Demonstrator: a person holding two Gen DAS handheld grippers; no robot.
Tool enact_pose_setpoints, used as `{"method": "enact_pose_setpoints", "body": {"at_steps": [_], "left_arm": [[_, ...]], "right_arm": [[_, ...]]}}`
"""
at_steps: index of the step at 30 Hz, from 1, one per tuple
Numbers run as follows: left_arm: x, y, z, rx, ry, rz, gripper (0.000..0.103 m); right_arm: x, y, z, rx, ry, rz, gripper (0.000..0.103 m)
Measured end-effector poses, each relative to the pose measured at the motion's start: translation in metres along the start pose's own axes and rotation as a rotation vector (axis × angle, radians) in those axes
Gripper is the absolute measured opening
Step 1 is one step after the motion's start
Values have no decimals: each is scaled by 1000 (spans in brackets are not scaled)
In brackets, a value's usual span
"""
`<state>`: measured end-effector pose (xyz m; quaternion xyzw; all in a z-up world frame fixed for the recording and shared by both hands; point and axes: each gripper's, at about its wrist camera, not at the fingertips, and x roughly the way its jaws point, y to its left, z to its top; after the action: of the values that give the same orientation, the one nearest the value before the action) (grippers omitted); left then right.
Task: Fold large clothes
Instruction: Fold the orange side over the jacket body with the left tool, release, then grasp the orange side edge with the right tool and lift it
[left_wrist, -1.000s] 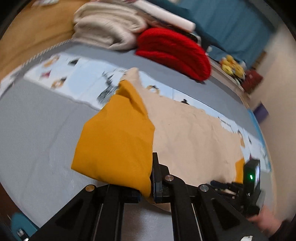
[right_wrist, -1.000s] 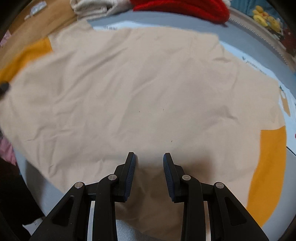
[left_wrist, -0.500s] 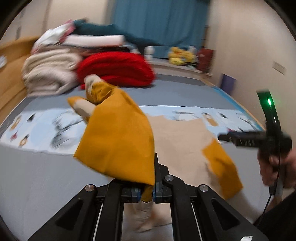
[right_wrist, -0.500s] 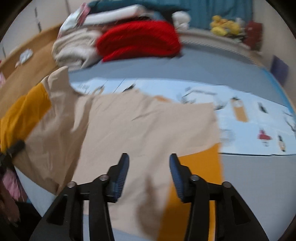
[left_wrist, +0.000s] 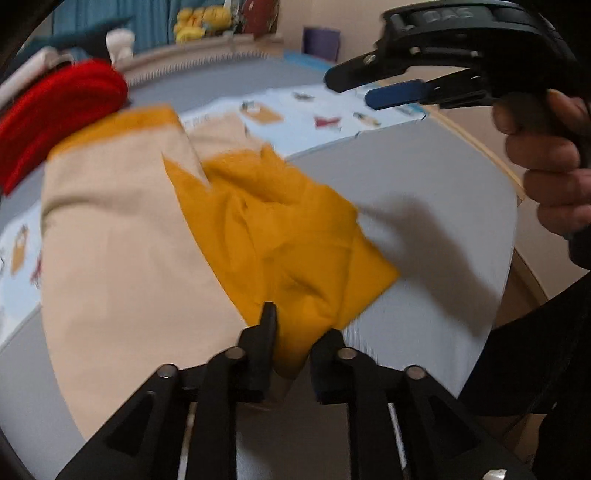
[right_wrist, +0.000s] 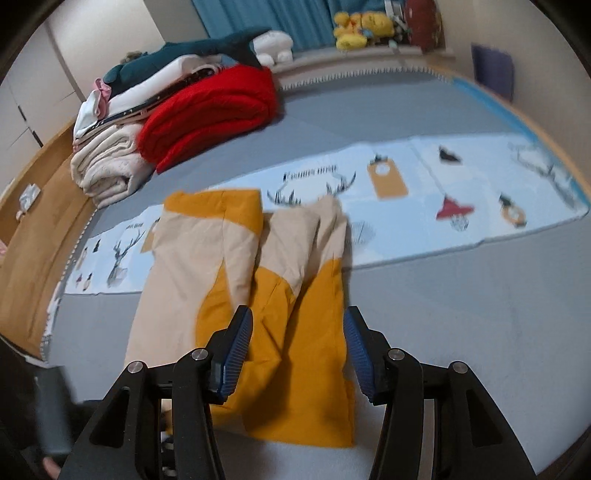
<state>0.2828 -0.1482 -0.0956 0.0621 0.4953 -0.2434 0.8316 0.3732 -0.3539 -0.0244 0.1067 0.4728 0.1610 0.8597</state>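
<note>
1. A beige-and-mustard garment (right_wrist: 236, 280) is lying partly folded on a grey mat (right_wrist: 461, 317) on the floor, its sleeves turned in over the beige body.

2. The left gripper (left_wrist: 291, 347) is clamping a bunched mustard sleeve (left_wrist: 280, 236) between its black fingers, the cloth filling the narrow gap between them and draping across the beige panel toward the mat's edge.

3. The right gripper (right_wrist: 297, 354) is hanging released above the garment's mustard end, its blue-padded fingers (right_wrist: 236, 350) spread wide and touching no cloth.

4. In the left wrist view, the same right gripper (left_wrist: 391, 88) is appearing at the upper right, held in the person's right hand (left_wrist: 546, 173), clear of the fabric and casting a shadow on the mat.

5. A pale blue printed sheet (right_wrist: 424, 184) with deer and small figures is running across the mat beneath the garment's far end.

6. Behind it, a red blanket (right_wrist: 214, 110) is sitting beside a stack of cream and white folded bedding (right_wrist: 110, 170), with yellow soft toys (right_wrist: 358, 22) lining a ledge before a teal curtain (right_wrist: 266, 14).
</note>
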Motion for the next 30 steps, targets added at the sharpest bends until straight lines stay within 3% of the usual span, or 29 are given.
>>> {"method": "enact_pose_setpoints", "body": {"at_steps": [4, 6, 8, 10, 13, 18, 19, 20, 21, 23, 25, 28, 30], "left_arm": [[-26, 20, 5, -105, -25, -141, 46], [-45, 32, 5, -162, -58, -219, 51], [-59, 40, 2, -198, -88, -243, 51], [-73, 57, 1, -235, -122, -211, 51], [-86, 82, -6, -282, -142, -100, 51], [-87, 125, -19, -410, -93, 71, 51], [-85, 132, -19, -439, -78, 98, 51], [-83, 140, -20, -469, -59, 123, 51], [-80, 148, -23, -500, -41, 143, 51], [-75, 160, -33, -552, 0, 171, 51], [-67, 168, -42, -604, 37, 168, 51], [-58, 169, -44, -675, 42, 84, 51], [-55, 165, -42, -667, 41, 60, 51]], "right_arm": [[14, 4, -4, 8, 50, 42, 53], [22, 13, -4, 5, 67, 68, 53], [34, 27, -6, 1, 93, 100, 53], [46, 39, -8, -4, 129, 120, 53], [69, 59, -16, -34, 194, 99, 53], [105, 75, -33, -78, 306, 16, 53], [109, 76, -35, -86, 314, 5, 46], [112, 78, -37, -96, 317, -7, 23], [113, 79, -38, -103, 316, -11, 13], [107, 83, -39, -111, 283, -16, 7], [93, 86, -36, -125, 228, -15, 5], [51, 82, -23, -98, 75, 19, 4], [25, 77, -17, -98, -32, -28, 4]]}}
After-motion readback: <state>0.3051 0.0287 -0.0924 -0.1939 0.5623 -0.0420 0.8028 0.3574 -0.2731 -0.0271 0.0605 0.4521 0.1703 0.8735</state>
